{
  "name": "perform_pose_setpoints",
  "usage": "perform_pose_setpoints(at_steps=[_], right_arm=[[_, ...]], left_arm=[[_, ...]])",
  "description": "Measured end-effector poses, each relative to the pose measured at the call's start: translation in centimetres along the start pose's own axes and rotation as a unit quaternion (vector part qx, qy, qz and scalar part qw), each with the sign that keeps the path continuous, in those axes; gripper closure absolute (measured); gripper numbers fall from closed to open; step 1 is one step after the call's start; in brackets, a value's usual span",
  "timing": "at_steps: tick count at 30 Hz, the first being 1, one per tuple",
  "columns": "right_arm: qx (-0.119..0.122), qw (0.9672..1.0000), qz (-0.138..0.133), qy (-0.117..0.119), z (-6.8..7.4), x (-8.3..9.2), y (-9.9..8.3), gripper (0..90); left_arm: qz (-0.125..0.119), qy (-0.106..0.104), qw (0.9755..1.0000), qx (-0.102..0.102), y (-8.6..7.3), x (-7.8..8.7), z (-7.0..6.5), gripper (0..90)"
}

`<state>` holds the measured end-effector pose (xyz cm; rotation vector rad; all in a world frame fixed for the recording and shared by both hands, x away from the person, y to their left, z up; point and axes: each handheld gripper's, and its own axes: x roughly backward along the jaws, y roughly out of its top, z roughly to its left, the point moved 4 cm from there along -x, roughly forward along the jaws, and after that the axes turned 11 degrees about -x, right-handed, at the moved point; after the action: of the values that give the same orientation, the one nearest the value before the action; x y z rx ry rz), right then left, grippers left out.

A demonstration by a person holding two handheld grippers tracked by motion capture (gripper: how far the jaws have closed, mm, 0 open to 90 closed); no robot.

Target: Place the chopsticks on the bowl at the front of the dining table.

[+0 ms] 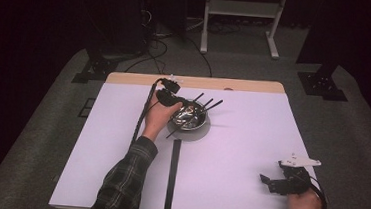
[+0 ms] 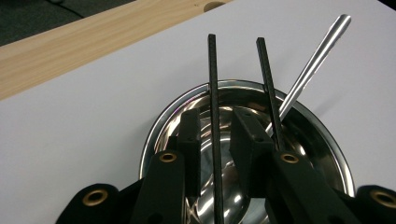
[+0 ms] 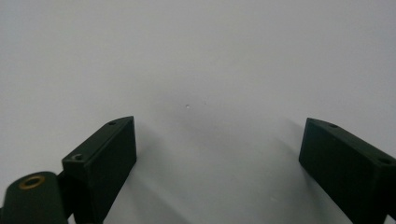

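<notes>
Right gripper (image 1: 269, 183) sits parked near the table's front right corner, jaws wide apart over bare white table (image 3: 210, 60), holding nothing. Left gripper (image 1: 177, 104) is over the steel bowl (image 2: 161, 125) further up the table, jaws a little apart with one black chopstick (image 2: 214, 107) running between the pads; pads look just clear of it, not clamped. I read this as dropping the stick into the bowl: best to open a touch more and lift straight up along the jaws, no sideways drag, or the stick gets swept out or the bowl gets nudged. The stick's long axis runs from inside the bowl out over the far rim, free end pointing away towards the wooden table edge (image 2: 93, 42). A second black chopstick (image 2: 270, 88) lies almost parallel just beside it; a metal handle (image 2: 314, 60) leans off at an angle to the right. Another stick (image 1: 175, 130) pokes over the near rim.
</notes>
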<state>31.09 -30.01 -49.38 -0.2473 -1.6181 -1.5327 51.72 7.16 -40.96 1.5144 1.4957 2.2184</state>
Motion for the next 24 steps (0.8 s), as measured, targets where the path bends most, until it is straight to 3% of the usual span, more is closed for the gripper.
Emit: perform_pose_setpoints(at_steps=[2,11,24], right_arm=[[0.000,1.0000,0.000,0.000,0.0,0.0,0.0,9.5],[0.000,1.0000,0.000,-0.001,0.0,0.0,0.0,9.5],[0.000,1.0000,-0.001,-0.002,0.0,0.0,0.0,9.5]], left_arm=[[0.000,-0.009,1.0000,-0.001,-0.1,0.7,0.1,72.1],[-0.009,-0.009,0.9999,-0.008,-0.6,3.3,0.0,62.8],[-0.015,-0.016,0.9994,-0.026,-2.8,7.2,-1.9,50.2]])
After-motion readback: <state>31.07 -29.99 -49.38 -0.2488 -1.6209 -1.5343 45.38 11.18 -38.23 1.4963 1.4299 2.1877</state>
